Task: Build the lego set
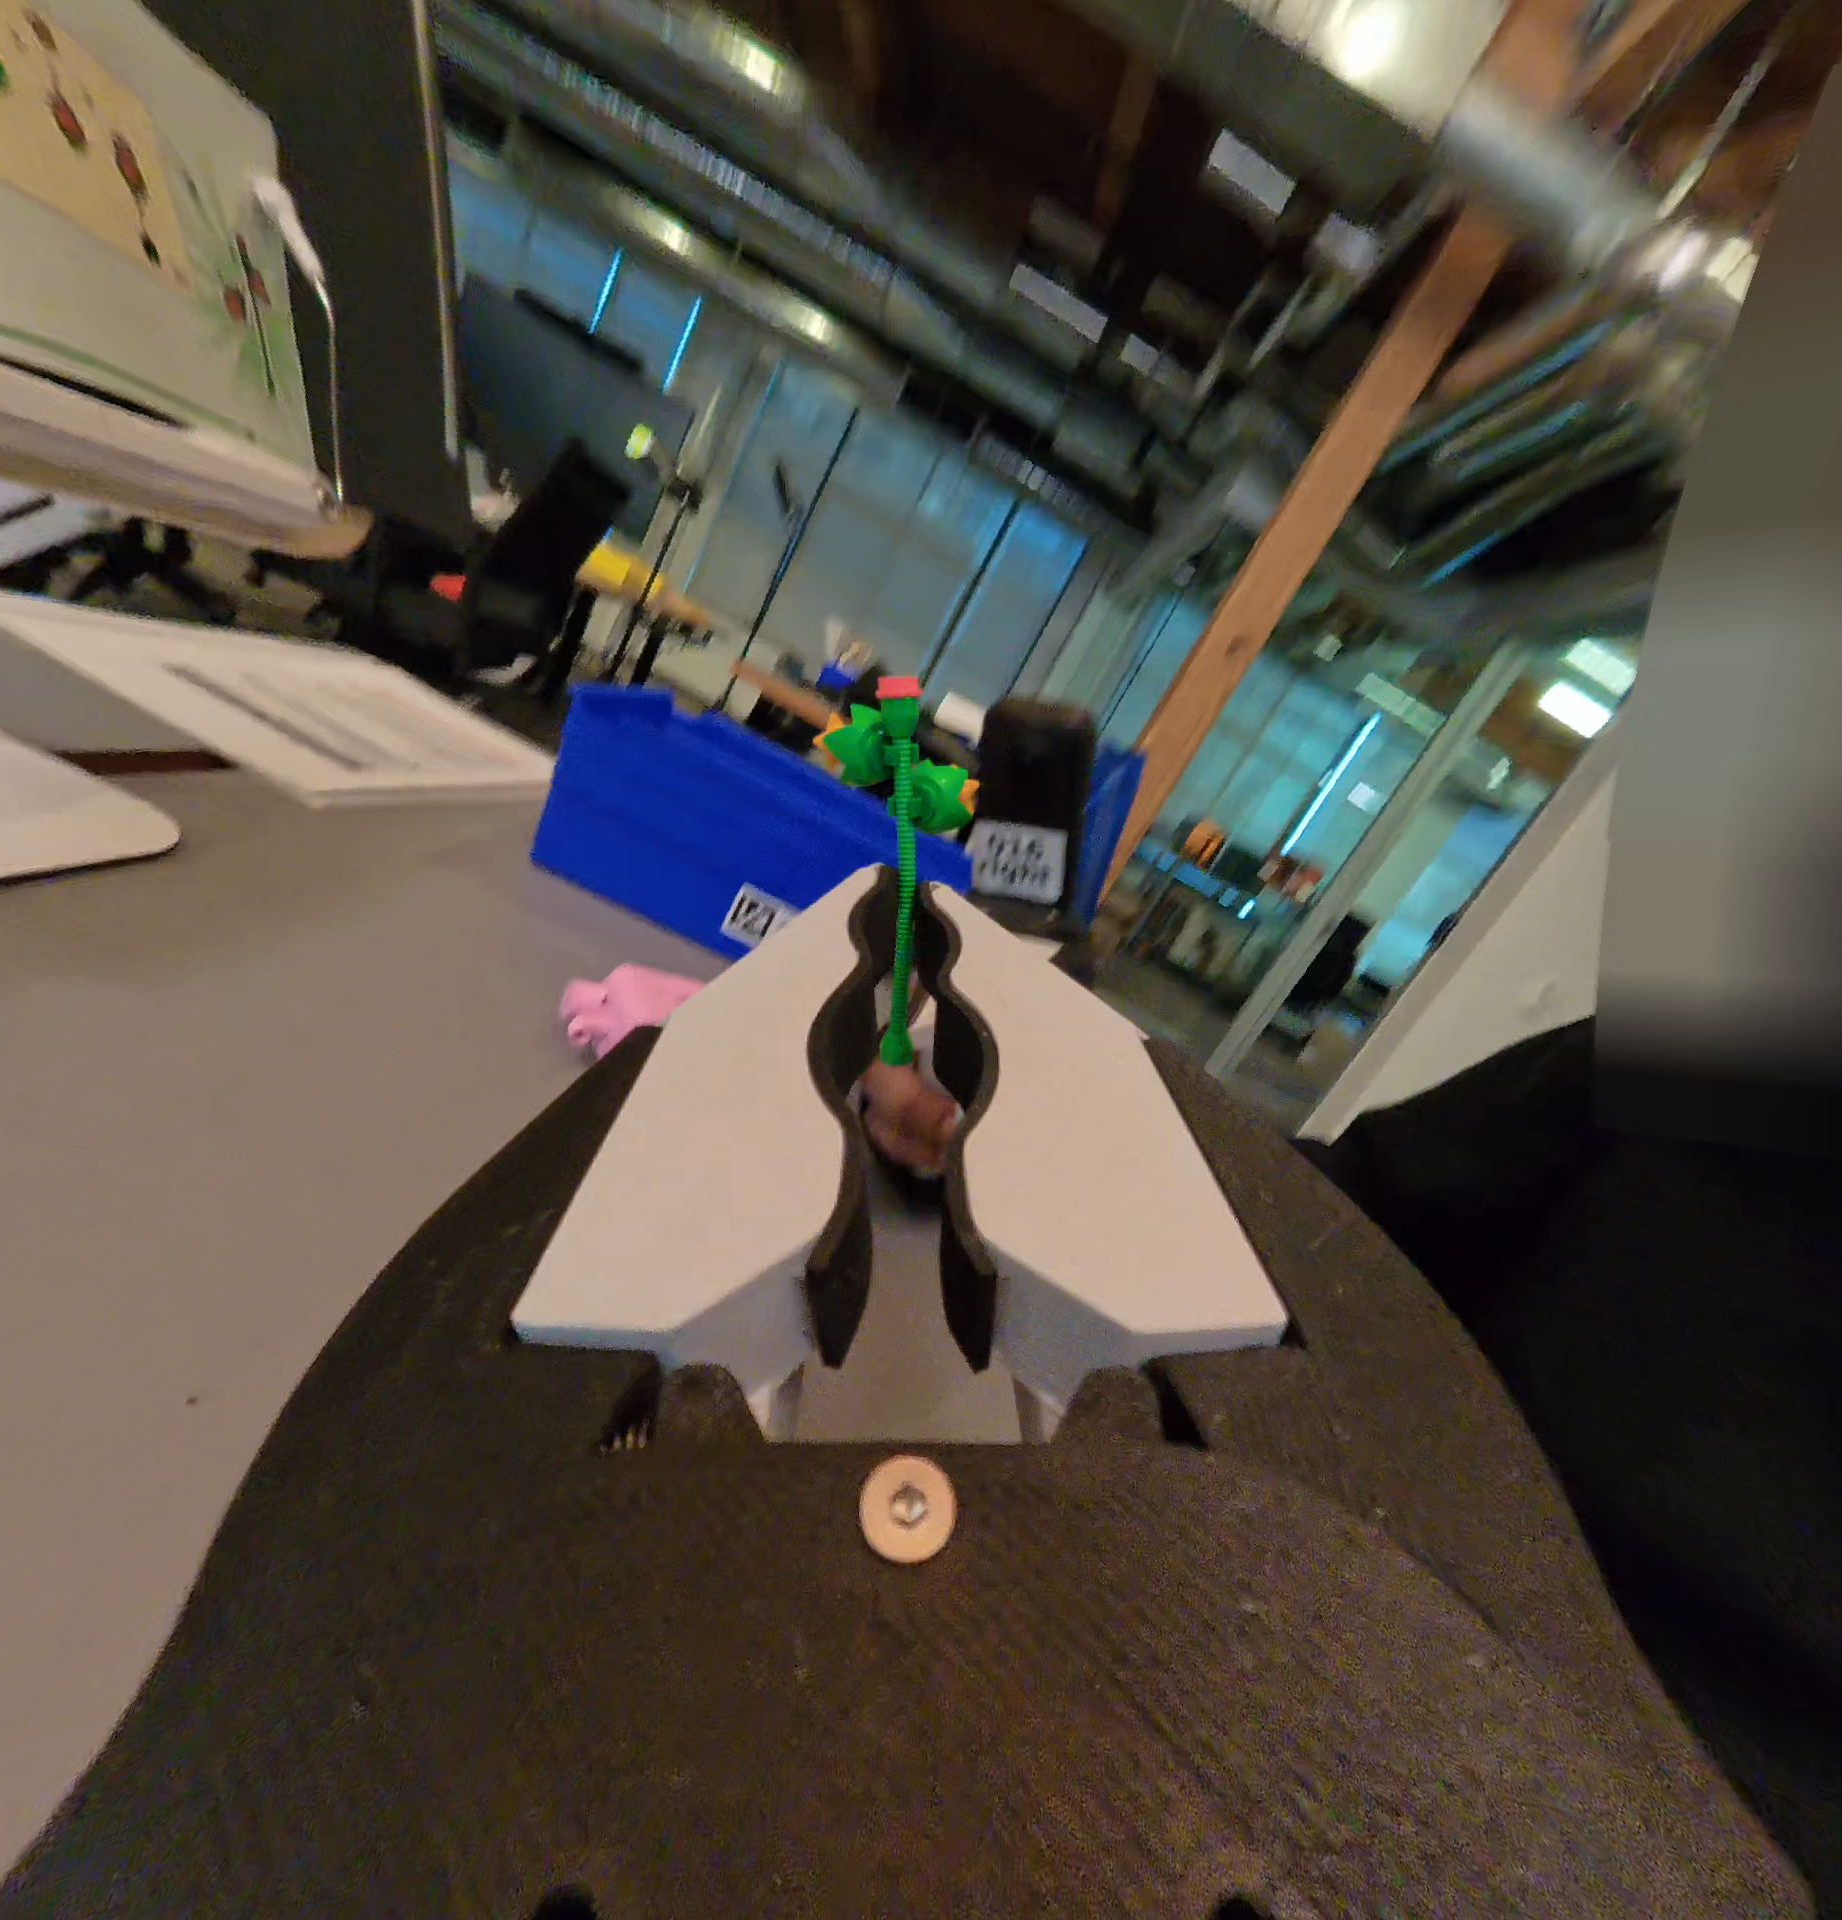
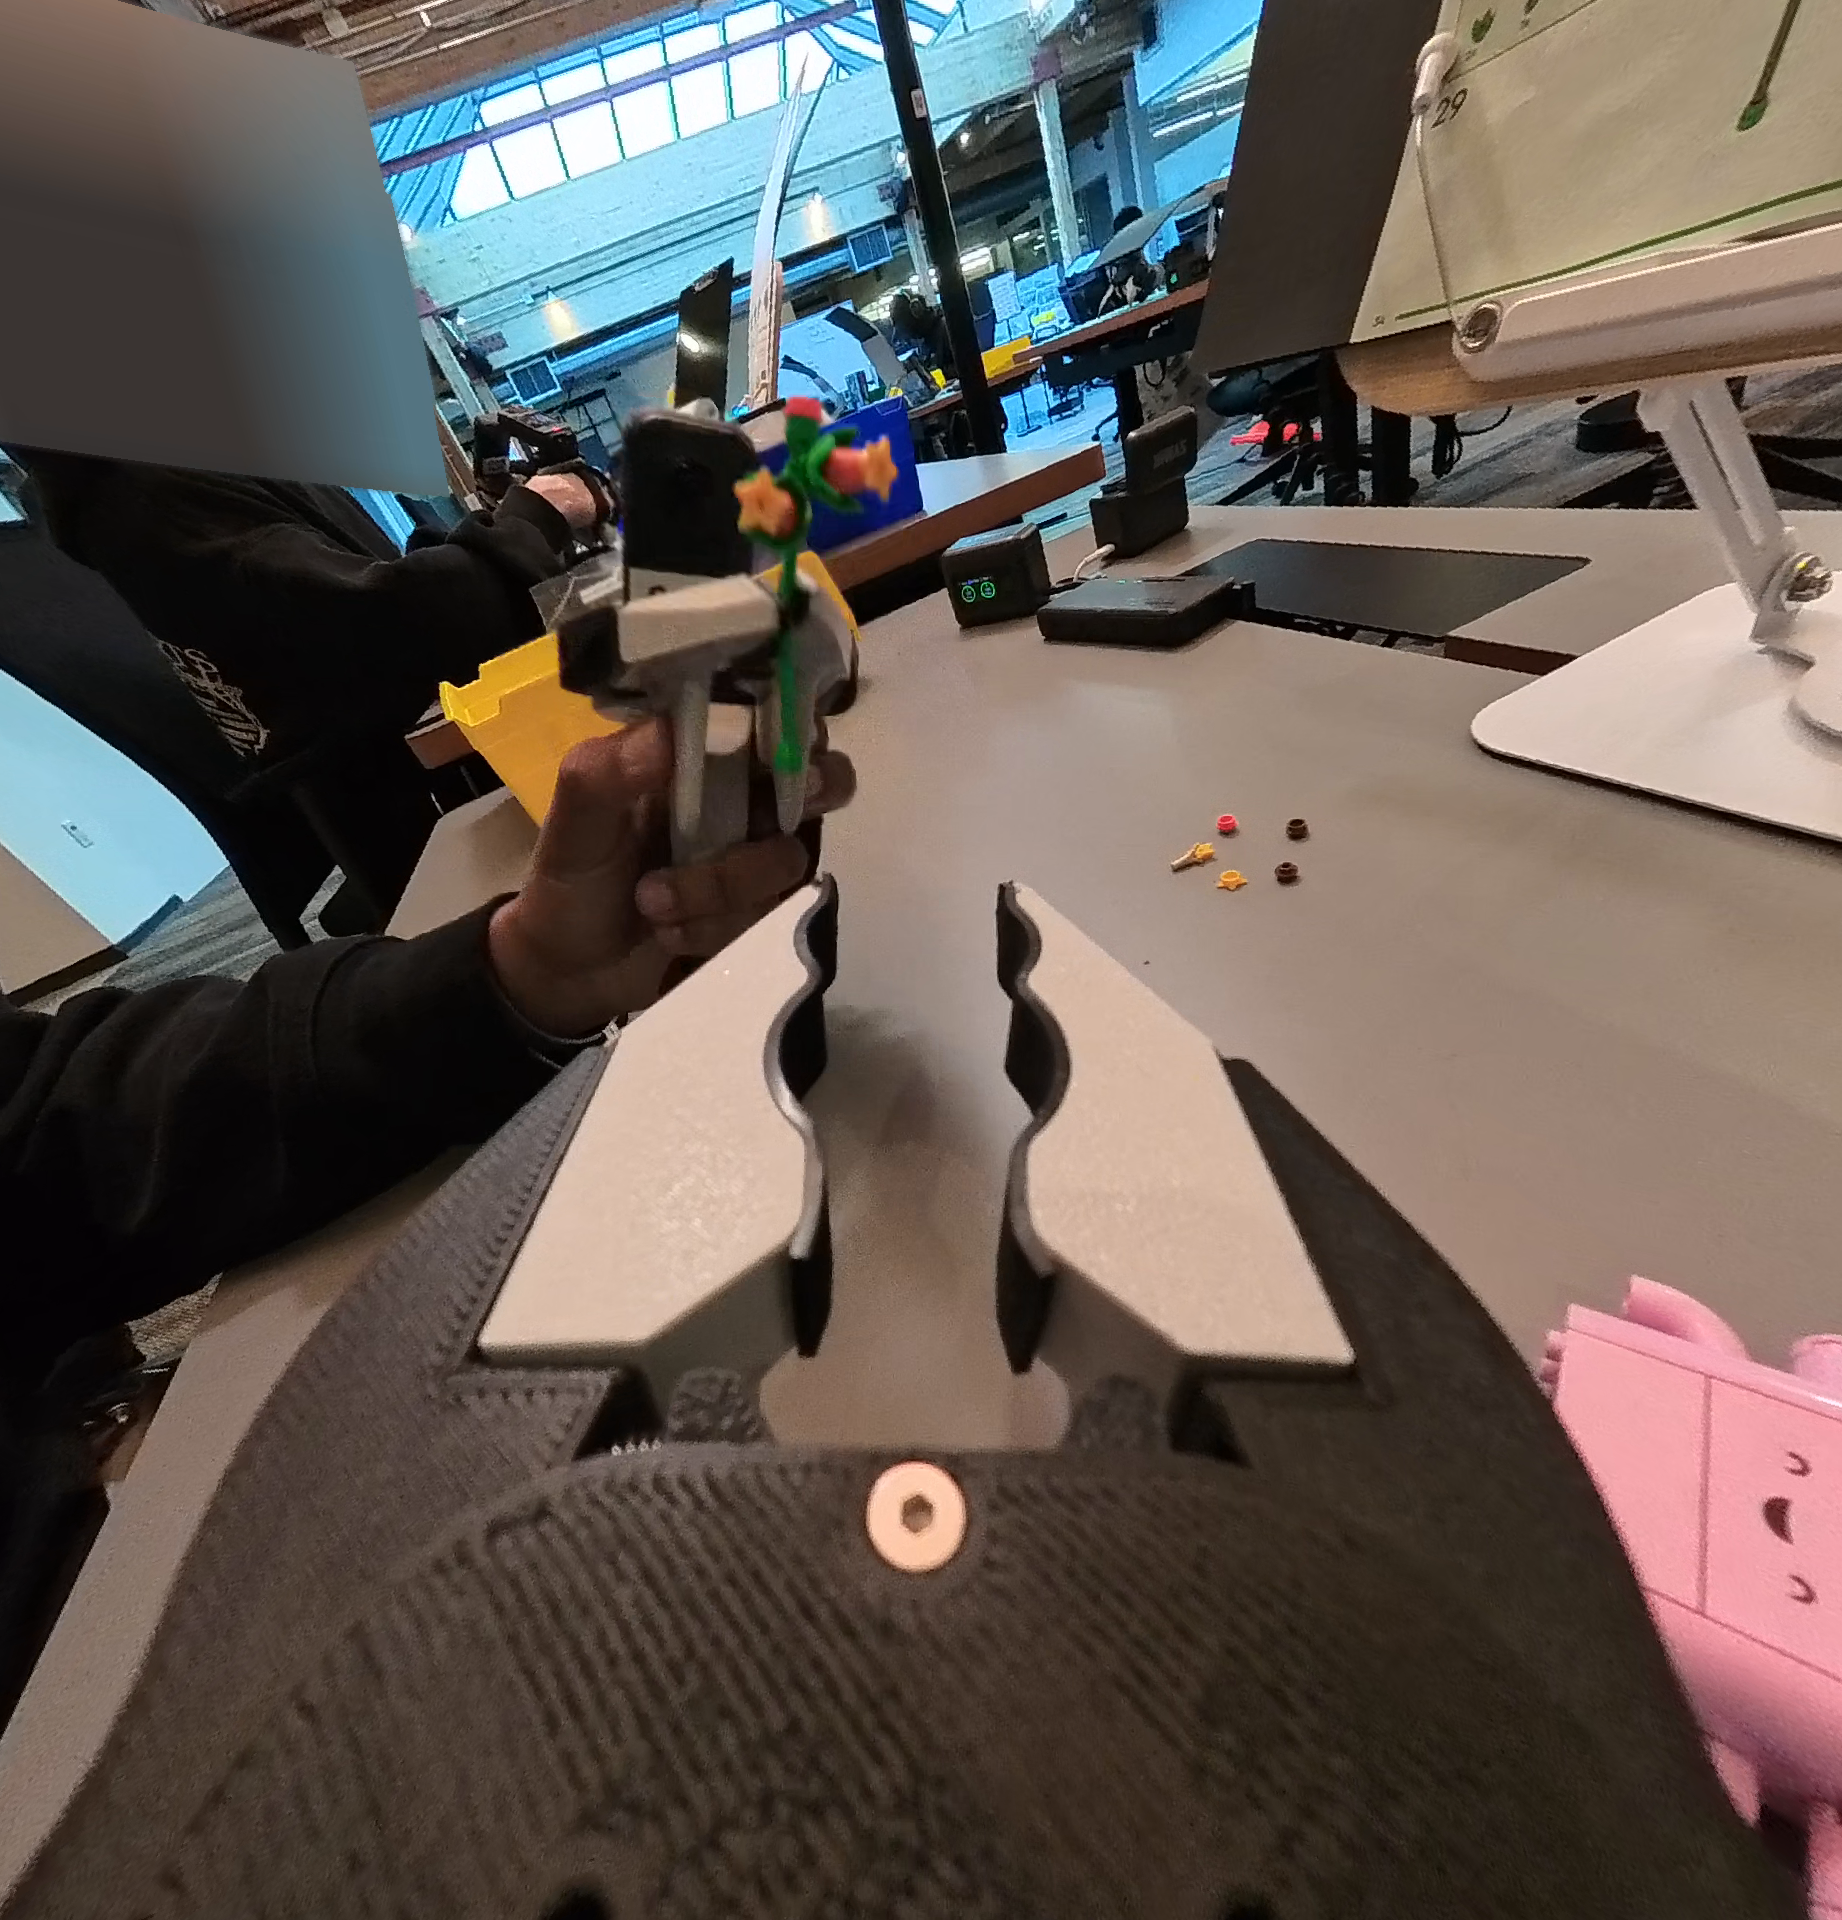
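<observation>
My left gripper [image 1: 901, 894] is shut on the ribbed green stem [image 1: 903, 935] of a lego flower, held upright in the air. The stem has green leaves with orange star blossoms and a red stud on top [image 1: 899, 687]. In the right wrist view a hand holds this left gripper [image 2: 782, 623] up at the left, with the flower stem [image 2: 789, 665] in it. My right gripper [image 2: 915, 899] is open and empty above the grey table [image 2: 1364, 1039]. Several tiny loose pieces lie ahead to the right: a red stud [image 2: 1225, 824], two brown studs [image 2: 1297, 828], a yellow blossom [image 2: 1231, 881].
A pink lego build [image 2: 1748, 1507] lies at the right gripper's lower right; it also shows in the left wrist view [image 1: 626, 1003]. A white stand [image 2: 1675, 717] holds the instruction booklet [image 2: 1665, 156]. A yellow bin [image 2: 522, 707], a blue bin [image 1: 688, 800] and black devices [image 2: 1135, 608] sit at the table's far side. Tip to tip, the grippers are about 6 cm apart. The right tips stand about 15 cm off the yellow blossom [image 2: 1231, 881].
</observation>
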Motion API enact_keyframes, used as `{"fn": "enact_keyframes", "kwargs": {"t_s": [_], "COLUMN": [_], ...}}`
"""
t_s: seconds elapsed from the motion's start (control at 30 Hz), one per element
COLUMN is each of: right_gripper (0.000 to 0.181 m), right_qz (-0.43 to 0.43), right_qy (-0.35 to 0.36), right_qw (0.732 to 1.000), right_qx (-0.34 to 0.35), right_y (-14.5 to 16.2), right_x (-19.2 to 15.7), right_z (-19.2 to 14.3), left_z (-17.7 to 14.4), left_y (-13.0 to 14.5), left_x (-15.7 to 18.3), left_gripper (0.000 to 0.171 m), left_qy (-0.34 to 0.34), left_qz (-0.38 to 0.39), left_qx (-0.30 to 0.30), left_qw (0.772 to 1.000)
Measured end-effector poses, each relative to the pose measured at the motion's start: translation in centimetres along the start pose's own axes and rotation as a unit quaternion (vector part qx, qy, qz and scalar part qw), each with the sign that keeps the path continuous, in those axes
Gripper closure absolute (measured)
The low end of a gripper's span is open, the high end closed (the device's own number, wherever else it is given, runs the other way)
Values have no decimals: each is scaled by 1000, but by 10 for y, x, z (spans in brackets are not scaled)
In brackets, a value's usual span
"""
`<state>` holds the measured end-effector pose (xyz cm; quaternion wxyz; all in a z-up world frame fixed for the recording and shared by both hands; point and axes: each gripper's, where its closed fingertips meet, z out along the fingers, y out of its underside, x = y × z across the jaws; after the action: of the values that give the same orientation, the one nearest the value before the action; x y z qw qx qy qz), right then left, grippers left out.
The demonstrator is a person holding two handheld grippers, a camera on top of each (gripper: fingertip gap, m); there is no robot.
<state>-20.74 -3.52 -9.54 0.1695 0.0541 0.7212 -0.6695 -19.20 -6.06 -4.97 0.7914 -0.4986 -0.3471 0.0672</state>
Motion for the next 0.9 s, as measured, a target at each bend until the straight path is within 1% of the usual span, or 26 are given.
{"fn": "enact_keyframes", "kwargs": {"t_s": [0.03, 0.07, 0.13, 0.23, 0.3, 0.37, 0.4, 0.47, 0.5, 0.63, 0.67, 0.7, 0.73, 0.77, 0.83, 0.9], "right_gripper": [152, 152, 152, 152, 152, 153, 153, 153, 153, 153, 151, 142, 129, 120, 115, 112], "right_qz": [0, 0, -1, -6, -14, -26, -31, -39, -42, -62, -73, -90, -119, -158, -243, -306], "right_qy": [0, -1, -3, -10, -11, -9, -7, -3, 0, 26, 38, 54, 74, 99, 149, 198], "right_qw": [1000, 1000, 1000, 1000, 1000, 1000, 999, 999, 999, 998, 997, 994, 990, 982, 958, 931], "right_qx": [-1, -1, -3, -2, 0, 0, -1, -4, -6, -12, -13, -14, -10, -7, -13, -29], "right_y": [0, 1, 1, 1, 0, -1, -1, 0, 0, 1, 1, 0, -2, -6, -10, -11], "right_x": [0, 0, -2, -5, -8, -9, -10, -9, -9, -3, 0, 3, 6, 9, 12, 19], "right_z": [0, 1, 1, 3, 3, 3, 3, 4, 4, 3, 3, 2, 1, 0, -2, -2], "left_z": [-4, -7, -7, -1, 3, 6, 6, 4, 4, 11, 12, 12, 12, 11, 9, 8], "left_y": [-7, -9, -8, -3, 2, 7, 6, 2, 2, 15, 15, 14, 13, 13, 13, 14], "left_x": [0, -3, -3, 7, 14, 25, 33, 47, 47, 31, 29, 27, 23, 19, 11, 5], "left_gripper": [171, 171, 171, 171, 171, 171, 171, 171, 171, 171, 171, 171, 171, 171, 171, 171], "left_qy": [6, -2, -15, 4, 33, 80, 117, 191, 199, 121, 106, 92, 76, 62, 30, 4], "left_qz": [-10, -10, 16, 26, 16, -4, -30, -92, -102, -45, -31, -21, -13, -4, 16, 35], "left_qx": [20, 25, 16, 2, -10, -16, -14, -4, -1, -32, -33, -30, -28, -29, -34, -39], "left_qw": [1000, 1000, 1000, 1000, 999, 997, 993, 977, 975, 991, 993, 995, 997, 998, 999, 999]}}
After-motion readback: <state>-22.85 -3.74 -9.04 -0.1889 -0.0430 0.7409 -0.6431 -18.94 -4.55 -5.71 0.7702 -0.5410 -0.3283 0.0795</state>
